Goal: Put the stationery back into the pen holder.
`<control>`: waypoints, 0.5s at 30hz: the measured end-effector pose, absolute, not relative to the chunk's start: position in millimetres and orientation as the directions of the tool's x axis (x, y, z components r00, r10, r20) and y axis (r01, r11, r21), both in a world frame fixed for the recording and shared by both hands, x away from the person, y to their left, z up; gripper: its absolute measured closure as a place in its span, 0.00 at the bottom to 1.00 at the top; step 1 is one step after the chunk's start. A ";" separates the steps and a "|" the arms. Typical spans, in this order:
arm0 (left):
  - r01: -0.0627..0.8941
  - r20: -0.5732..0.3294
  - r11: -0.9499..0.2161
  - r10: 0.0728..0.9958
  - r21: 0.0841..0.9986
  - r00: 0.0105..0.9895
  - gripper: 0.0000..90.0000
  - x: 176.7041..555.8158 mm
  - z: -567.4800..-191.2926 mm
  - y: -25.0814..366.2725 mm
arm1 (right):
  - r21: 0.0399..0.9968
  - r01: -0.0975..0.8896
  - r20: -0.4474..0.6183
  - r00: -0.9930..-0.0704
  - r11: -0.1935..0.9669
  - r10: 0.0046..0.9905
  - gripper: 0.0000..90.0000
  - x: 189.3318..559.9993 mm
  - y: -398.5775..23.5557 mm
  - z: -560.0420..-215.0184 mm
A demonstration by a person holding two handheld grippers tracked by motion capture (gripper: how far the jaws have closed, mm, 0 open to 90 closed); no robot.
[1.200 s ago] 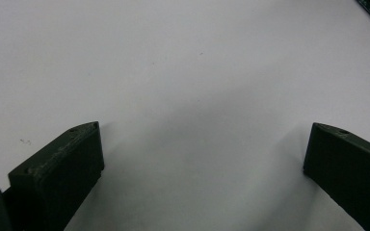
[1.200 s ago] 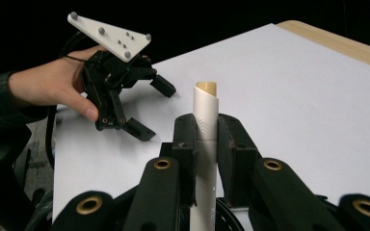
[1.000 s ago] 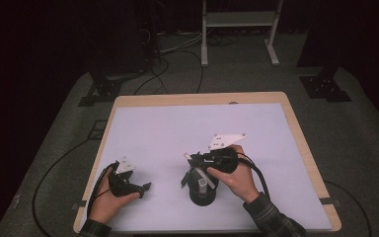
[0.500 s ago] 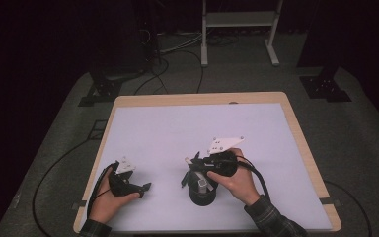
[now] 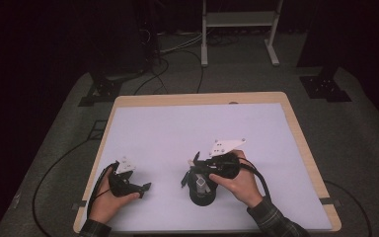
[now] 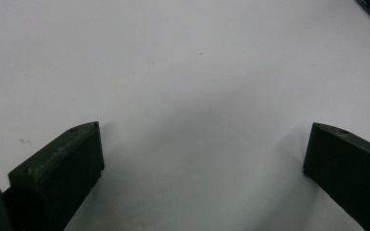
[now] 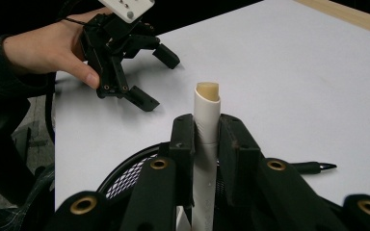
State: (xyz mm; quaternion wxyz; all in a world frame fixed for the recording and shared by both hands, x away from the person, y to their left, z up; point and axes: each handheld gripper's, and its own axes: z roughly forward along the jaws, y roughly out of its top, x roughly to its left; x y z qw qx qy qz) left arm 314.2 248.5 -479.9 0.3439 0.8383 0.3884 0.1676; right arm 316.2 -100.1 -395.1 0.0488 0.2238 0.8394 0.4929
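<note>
In the high view we see the right gripper (image 5: 196,174) at the near middle of the white table (image 5: 177,128), poised over a round black holder (image 5: 201,190), while the left gripper (image 5: 140,188) rests well apart at the near left, its tips pointing right toward the holder. The right hand is plainly the nearer one; the left has bare table between it and the work. In the left gripper view the two black jaws stand wide apart over plain white surface with nothing between them, so that gripper is open and idle. In the right gripper view we look along the jaws, which have just been easing open a little yet sit against both sides of a white tube (image 7: 206,120) with a tan tip. The tube's long axis runs straight out along the jaws, its tip beyond the fingertips (image 7: 182,130) and its lower part running down toward the mesh holder (image 7: 125,180) beneath. We judge the coming move turns on keeping that axis lined up with the holder's mouth. A black pen (image 7: 313,167) lies flat on the table just right of the jaws, touching nothing, and the left gripper (image 7: 149,77) sits farther off, out of the way.
</note>
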 end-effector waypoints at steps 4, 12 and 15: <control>0.536 0.014 -0.462 0.767 0.707 0.642 0.00 314.2 -479.9 248.4 | 0.852 0.325 0.136 -0.894 0.411 0.426 0.83 314.3 -104.1 -393.2; 0.535 0.015 -0.462 0.767 0.708 0.642 0.00 314.1 -480.0 248.3 | 0.852 0.334 0.135 -0.885 0.404 0.446 0.79 312.1 -117.9 -391.6; 0.535 0.015 -0.462 0.767 0.707 0.642 0.00 314.1 -480.0 248.3 | 0.852 0.341 0.137 -0.878 0.397 0.459 0.77 312.3 -124.2 -391.0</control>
